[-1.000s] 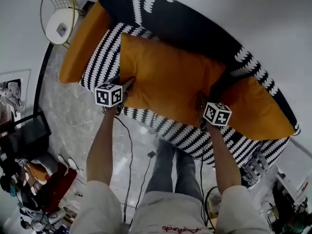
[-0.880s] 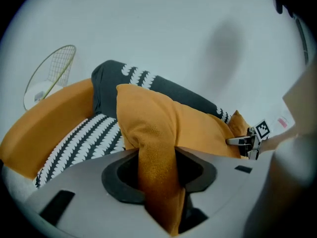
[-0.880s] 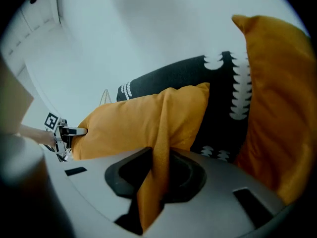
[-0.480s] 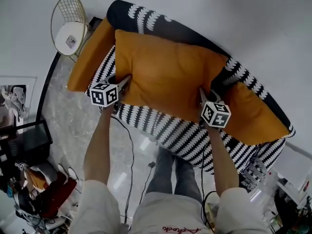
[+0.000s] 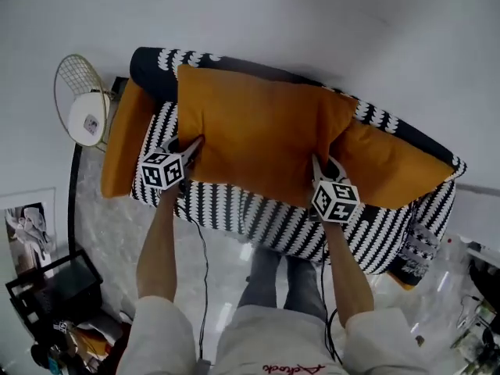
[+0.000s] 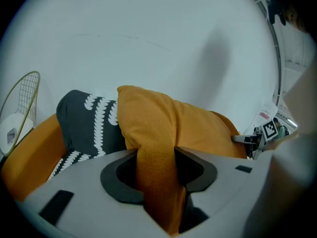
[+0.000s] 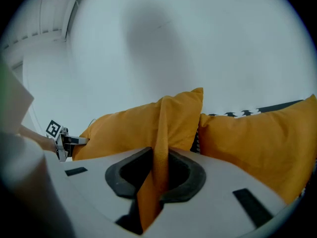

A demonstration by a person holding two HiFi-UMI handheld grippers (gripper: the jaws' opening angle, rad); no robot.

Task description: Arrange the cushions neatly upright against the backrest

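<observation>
A large orange cushion [image 5: 262, 135] stands tilted against the backrest [image 5: 156, 61] of a black-and-white patterned sofa. My left gripper [image 5: 195, 143] is shut on its lower left corner, with orange fabric [image 6: 156, 177] pinched between the jaws. My right gripper [image 5: 315, 162] is shut on its lower right corner, where a thin fold of fabric [image 7: 159, 157] runs between the jaws. A second orange cushion [image 5: 391, 166] leans at the sofa's right, partly behind the big one. A third orange cushion [image 5: 121, 151] lies along the left arm.
A gold wire chair [image 5: 82, 108] with a white seat stands left of the sofa. The white wall [image 5: 312, 22] runs right behind the backrest. A person's legs [image 5: 273, 280] stand at the sofa's front edge. Cables [image 5: 205, 264] trail over the marble floor, and clutter [image 5: 55, 342] sits at lower left.
Both grippers have lifted the large cushion's lower edge and pushed it back toward the backrest. It now stands more upright. The head view has swung, so the sofa lies more level in frame.
</observation>
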